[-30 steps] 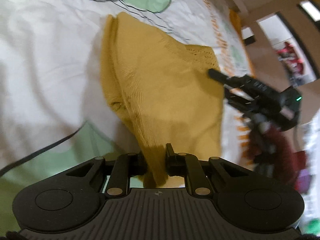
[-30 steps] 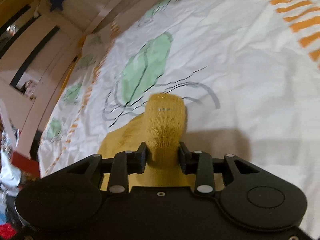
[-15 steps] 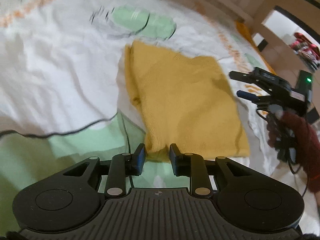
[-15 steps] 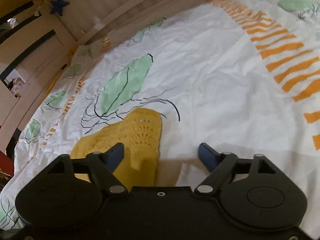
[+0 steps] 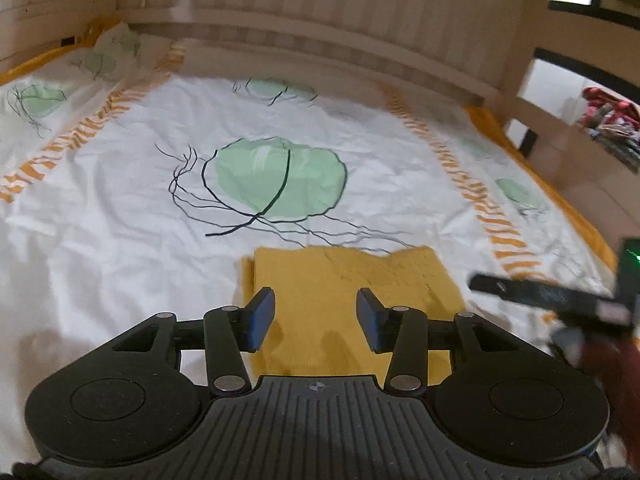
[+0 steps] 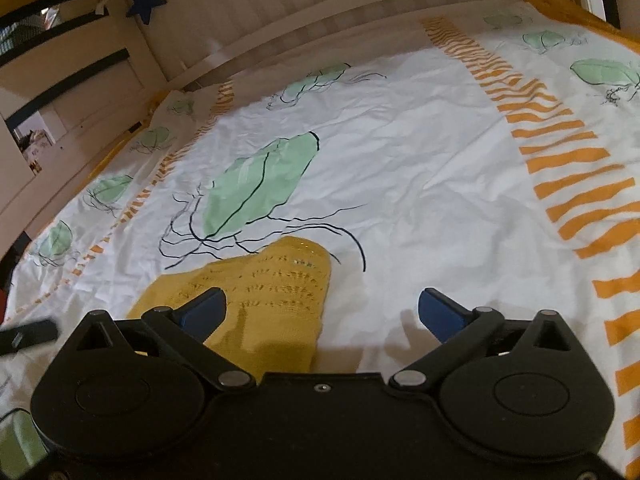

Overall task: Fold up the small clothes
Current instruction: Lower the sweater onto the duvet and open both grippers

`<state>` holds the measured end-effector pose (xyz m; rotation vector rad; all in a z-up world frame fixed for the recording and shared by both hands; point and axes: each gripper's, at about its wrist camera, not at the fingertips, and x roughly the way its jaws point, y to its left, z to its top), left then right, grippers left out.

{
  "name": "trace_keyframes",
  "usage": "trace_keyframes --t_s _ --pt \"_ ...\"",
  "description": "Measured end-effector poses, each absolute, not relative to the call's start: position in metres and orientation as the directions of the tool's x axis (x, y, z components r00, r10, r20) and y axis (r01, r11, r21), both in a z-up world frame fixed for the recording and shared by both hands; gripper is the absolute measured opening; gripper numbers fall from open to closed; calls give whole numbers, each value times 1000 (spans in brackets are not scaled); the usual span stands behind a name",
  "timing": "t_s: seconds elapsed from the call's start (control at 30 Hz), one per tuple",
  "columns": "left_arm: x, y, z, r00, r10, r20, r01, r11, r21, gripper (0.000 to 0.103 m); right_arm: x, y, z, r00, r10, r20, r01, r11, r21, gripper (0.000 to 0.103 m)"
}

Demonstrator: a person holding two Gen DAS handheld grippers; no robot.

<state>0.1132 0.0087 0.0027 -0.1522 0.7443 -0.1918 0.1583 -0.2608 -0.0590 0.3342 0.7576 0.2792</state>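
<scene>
Right view only: blue star [image 6: 147,1], garment's [image 6: 276,300] openwork.

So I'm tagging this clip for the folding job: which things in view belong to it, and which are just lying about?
Part of the job:
- yellow knit garment, lying folded on the sheet
- left gripper, jaws opening, nothing between the pads
- right gripper, jaws opening, off the cloth

Just lying about:
- leaf-print bedsheet
- blue star on the bed frame
- pile of clothes in the background

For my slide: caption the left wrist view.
Left gripper, jaws opening and empty, above a folded mustard-yellow knit garment on a leaf-printed white bedsheet.
</scene>
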Motion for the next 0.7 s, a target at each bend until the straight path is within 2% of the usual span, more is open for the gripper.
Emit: trace_keyframes --t_s 0.2,0.33,0.4,0.47,0.57,0.7 --pt "164 3 -30 666 -161 -728 58 985 -166 43 160 -258 -63 686 353 -636 -127 919 373 103" --pt "177 24 -58 600 -70 -797 -79 986 -147 43 161 -253 -62 687 350 -636 -137 923 359 103" --pt "175 38 -75 561 -73 -825 -114 980 -164 46 163 -250 -61 692 346 -633 -143 926 350 103" --pt "167 46 -79 575 -93 -813 -111 975 -190 46 167 -247 -61 697 344 -629 -147 927 344 103" --pt "159 47 -75 581 -79 -810 -98 981 -166 47 176 -241 -65 704 324 -632 -142 936 322 103" --pt "154 47 -74 588 -69 -806 -89 985 -150 47 188 -231 -88 642 220 -734 -120 975 187 103"
